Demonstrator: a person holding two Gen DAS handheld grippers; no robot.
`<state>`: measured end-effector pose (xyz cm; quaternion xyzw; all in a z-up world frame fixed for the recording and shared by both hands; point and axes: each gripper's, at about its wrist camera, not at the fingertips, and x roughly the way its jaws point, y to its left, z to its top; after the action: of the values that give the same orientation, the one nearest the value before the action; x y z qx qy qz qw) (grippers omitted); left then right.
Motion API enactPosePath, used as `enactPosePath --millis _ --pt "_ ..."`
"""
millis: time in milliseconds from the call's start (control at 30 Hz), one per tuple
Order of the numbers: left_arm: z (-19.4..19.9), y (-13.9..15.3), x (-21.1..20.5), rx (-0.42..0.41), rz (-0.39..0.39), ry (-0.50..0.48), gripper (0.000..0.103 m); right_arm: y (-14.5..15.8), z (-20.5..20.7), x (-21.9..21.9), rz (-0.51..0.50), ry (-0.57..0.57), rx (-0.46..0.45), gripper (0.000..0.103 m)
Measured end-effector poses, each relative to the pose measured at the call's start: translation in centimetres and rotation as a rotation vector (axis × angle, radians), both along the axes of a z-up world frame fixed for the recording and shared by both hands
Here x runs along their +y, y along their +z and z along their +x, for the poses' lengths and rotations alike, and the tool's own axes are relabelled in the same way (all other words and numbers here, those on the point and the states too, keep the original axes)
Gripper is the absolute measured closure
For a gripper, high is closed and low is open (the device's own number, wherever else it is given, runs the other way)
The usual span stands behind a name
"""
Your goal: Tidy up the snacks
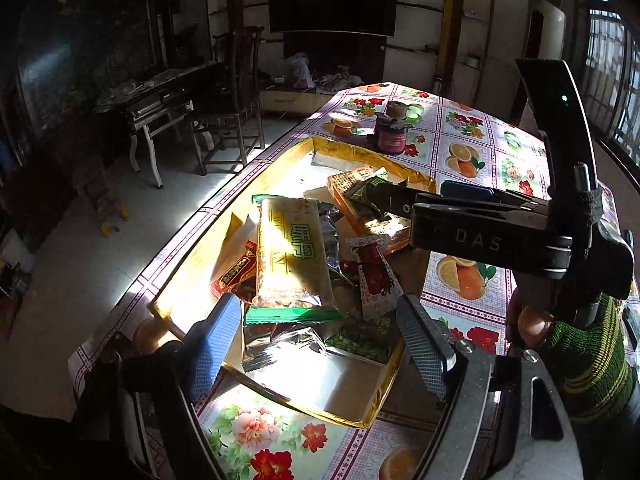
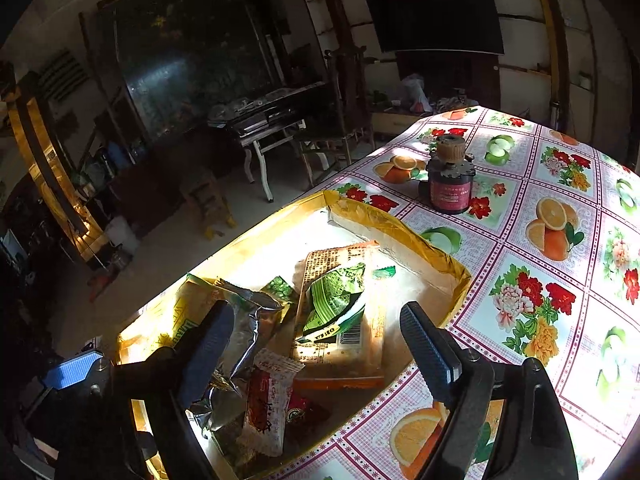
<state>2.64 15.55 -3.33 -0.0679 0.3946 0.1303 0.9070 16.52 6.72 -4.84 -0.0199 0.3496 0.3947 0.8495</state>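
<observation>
A shallow gold-rimmed box (image 1: 362, 154) (image 2: 404, 230) on the table holds several snack packets. A long green-ended bar packet (image 1: 290, 256) lies on top of the pile. A red-and-white packet (image 1: 376, 276) (image 2: 266, 400) lies beside it. A small green packet (image 2: 336, 300) rests on a flat orange packet (image 2: 340, 344). My left gripper (image 1: 320, 350) is open above the box's near end, empty. My right gripper (image 2: 316, 354) is open over the orange packet, empty; it reaches in from the right in the left wrist view (image 1: 430, 192).
A dark jar with a red label (image 1: 390, 134) (image 2: 450, 184) stands on the fruit-and-flower tablecloth (image 2: 552, 304) beyond the box. The table's left edge drops to the floor. A chair (image 1: 232, 100) and a side table (image 1: 156, 108) stand there.
</observation>
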Motion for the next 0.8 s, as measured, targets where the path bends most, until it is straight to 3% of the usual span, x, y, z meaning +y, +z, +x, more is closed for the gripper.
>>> enactPosePath --millis 467,800 --pt "-3.7 1.1 -1.6 -0.021 0.020 -0.046 0.017 0.9 -4.7 -4.7 -0.075 0.149 -0.099 0.003" --pt "-7.3 0.8 -3.0 -0.034 0.056 -0.074 0.005 1.1 -8.2 -4.1 -0.199 0.337 -0.185 0.001"
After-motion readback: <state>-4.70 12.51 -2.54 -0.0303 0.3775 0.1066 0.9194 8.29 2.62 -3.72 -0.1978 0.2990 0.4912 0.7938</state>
